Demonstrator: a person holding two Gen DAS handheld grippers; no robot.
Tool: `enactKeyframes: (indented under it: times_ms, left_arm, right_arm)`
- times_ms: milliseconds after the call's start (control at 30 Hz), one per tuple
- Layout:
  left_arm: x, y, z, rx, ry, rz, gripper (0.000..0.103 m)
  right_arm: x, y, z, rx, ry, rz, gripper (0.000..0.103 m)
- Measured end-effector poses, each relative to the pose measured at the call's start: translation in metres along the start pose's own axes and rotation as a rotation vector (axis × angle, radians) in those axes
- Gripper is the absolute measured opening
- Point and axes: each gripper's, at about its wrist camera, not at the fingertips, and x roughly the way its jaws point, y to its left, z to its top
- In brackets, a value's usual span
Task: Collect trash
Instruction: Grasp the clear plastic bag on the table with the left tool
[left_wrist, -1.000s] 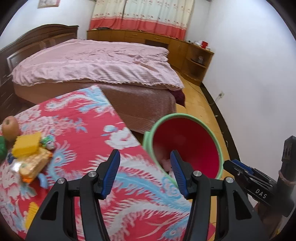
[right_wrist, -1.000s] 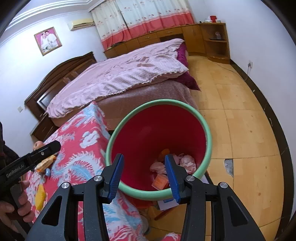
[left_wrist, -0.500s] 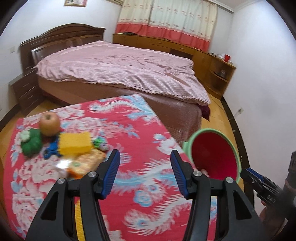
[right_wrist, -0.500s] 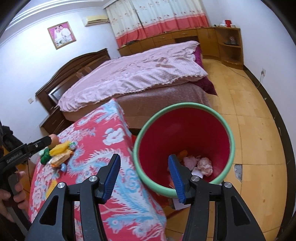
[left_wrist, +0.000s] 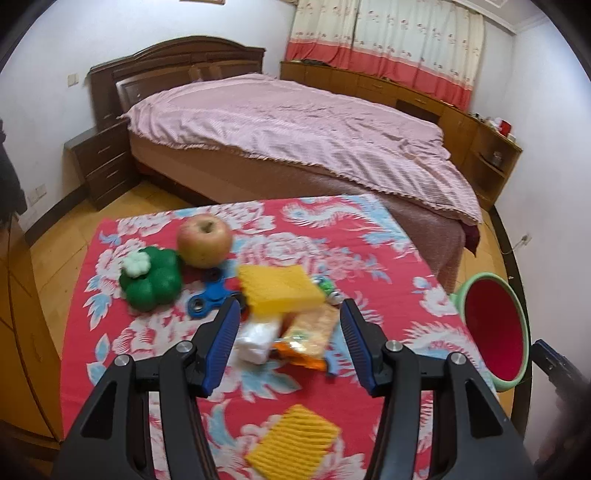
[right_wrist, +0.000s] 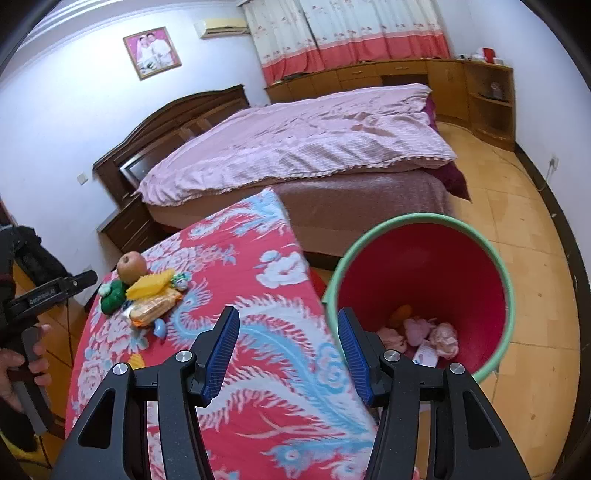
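over the red floral tablecloth (left_wrist: 155, 373), the left gripper (left_wrist: 288, 343) is held with its jaws spread and empty, aimed at the small heap of clutter. the trash in that heap is taken to be the orange snack wrapper (left_wrist: 308, 338) and the crumpled white packet (left_wrist: 256, 338), both lying between the blue pads in this view, just in front of the yellow sponge (left_wrist: 280, 288). the step in hand is judged to be the reach for another piece; a short descent and a closing of the jaws on the wrapper would be called for, without the sponge being dragged along. the wrapper looks thin and crinkly, the packet soft, though motion blur leaves it unclear what exactly the white piece is. a smooth round apple (left_wrist: 204, 240), a glossy green lobed toy (left_wrist: 151, 282), a flat blue spinner (left_wrist: 207, 299) and a ribbed yellow pad (left_wrist: 293, 441) are also on the cloth and are probably not trash. the right gripper (right_wrist: 288, 356) is likewise spread and empty, held near the red bin with its green rim (right_wrist: 511, 306), which stands on the floor beside the table and already holds pink crumpled scraps (right_wrist: 424, 332).
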Motion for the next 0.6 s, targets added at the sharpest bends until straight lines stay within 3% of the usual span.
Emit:
enactKeyframes:
  times_ms: [300, 600]
  left_arm:
    - [0.042, 0.038, -0.015, -0.098, 0.089, -0.008, 0.057]
    - [0.076, 0.049, -0.022, -0.142, 0.141, -0.048, 0.057]
  right_arm:
    - [0.021, 0.026, 0.003, -0.032, 0.029, 0.012, 0.057]
    - [0.050, 0.039, 0.004, -0.034, 0.081, 0.000, 0.057]
